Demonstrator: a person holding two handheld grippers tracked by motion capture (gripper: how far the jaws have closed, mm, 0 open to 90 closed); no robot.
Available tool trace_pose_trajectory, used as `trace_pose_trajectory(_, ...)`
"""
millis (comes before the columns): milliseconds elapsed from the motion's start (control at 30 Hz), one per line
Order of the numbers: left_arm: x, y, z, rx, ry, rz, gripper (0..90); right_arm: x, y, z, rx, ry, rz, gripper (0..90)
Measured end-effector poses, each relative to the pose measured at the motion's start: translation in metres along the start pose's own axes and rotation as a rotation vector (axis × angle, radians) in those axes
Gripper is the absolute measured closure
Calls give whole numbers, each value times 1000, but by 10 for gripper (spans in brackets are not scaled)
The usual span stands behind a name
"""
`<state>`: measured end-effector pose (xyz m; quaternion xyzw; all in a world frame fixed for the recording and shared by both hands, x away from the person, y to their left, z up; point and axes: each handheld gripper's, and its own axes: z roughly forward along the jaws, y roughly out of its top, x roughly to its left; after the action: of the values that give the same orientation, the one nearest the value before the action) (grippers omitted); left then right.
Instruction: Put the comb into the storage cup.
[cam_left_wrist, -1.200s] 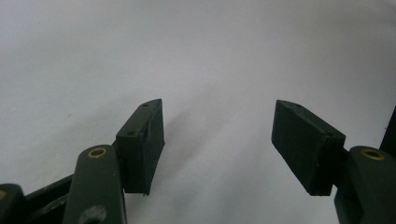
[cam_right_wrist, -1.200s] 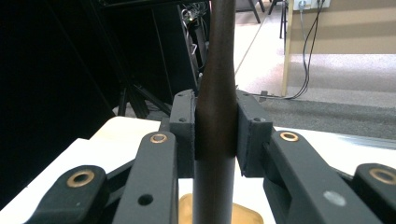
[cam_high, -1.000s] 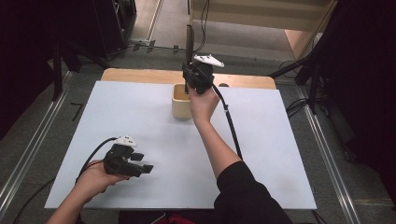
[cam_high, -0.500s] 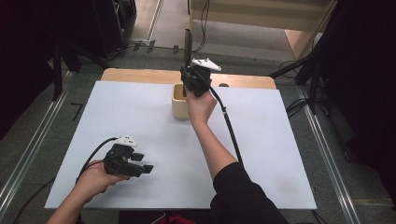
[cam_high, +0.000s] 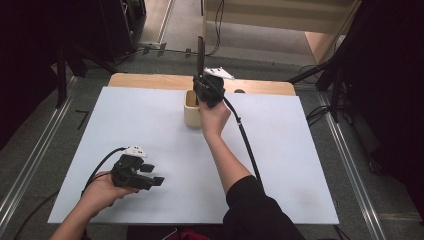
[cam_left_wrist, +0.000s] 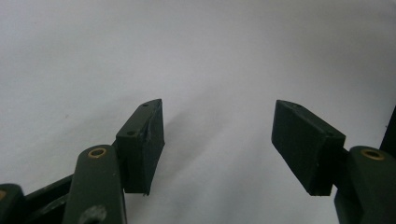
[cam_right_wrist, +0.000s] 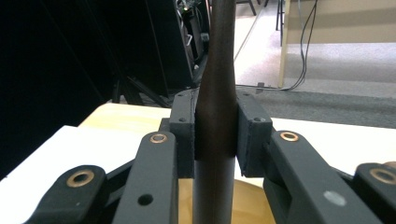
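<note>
Now the right gripper (cam_high: 201, 75) clamps a dark upright tool (cam_right_wrist: 215, 93) above the holder (cam_high: 191, 109); left gripper (cam_left_wrist: 217, 135) rests agape on the desk (cam_high: 300, 150).

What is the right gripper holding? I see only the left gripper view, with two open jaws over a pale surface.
Observer: The right gripper is shut on a dark, slim handle that stands upright between its jaws.
Operator: Where is that gripper on the table?
Observer: In the high view it is at the far middle of the table, right above a small pale cup.
Operator: Is the lower end of the handle inside the cup?
Observer: I cannot tell; the hand and gripper cover it.
Operator: And where is my left gripper?
Observer: The left gripper is near the front left corner, close to the surface, with nothing between its jaws.
</note>
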<state>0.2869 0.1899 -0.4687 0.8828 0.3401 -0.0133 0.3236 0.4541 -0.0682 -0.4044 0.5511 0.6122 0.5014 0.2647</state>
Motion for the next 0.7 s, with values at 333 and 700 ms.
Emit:
trace_pose_trajectory(333, 0, 0, 0, 0, 0, -1, 355, -6, -11, 2, 2, -1, 22, 698)
trace_pose_trajectory(700, -1, 0, 1, 4, 1, 1, 355, -7, -20, 3, 18, 0, 9, 697)
